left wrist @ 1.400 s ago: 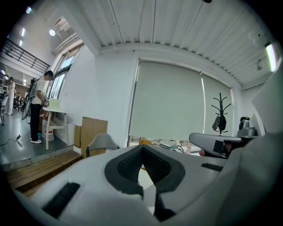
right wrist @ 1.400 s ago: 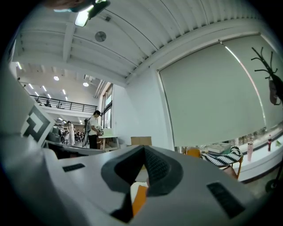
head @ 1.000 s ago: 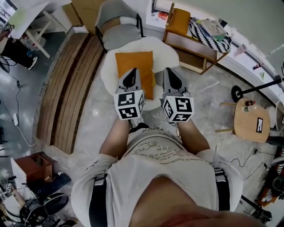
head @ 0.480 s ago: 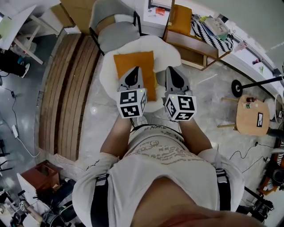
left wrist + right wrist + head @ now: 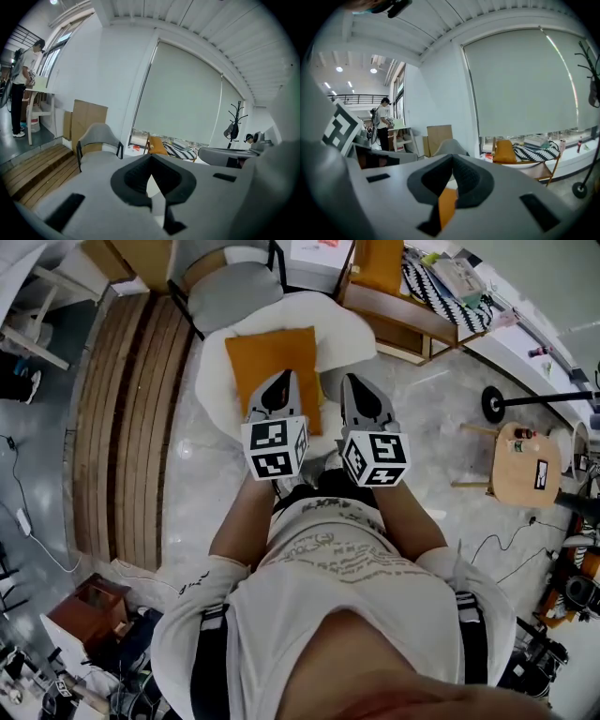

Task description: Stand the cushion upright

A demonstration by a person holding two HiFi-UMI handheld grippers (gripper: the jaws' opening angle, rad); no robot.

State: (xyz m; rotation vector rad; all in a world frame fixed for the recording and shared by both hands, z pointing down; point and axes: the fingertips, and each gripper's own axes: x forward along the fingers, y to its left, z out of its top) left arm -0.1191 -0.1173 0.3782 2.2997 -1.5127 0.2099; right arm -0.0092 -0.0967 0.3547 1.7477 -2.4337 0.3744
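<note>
My left claw and right claw are both clenched with nothing between the jaws. The left one hangs over the near half of the orange cushion, and the right one sits just off the cushion's right edge. The cushion lies flat on the white seat, so the standing-up is not yet begun.

To do it well, I judge I should release both claws before I come down. Then I should bite the cushion's two side edges at matching spots, deep enough that the soft cover does not slip out. I would lift the near edge and pivot on the far one, keeping that far edge pressed into the seat so it does not skid. The filling will likely sag, so I should only let go once it balances. Beyond the cushion stands a grey chair, apart from it and probably no prop.
</note>
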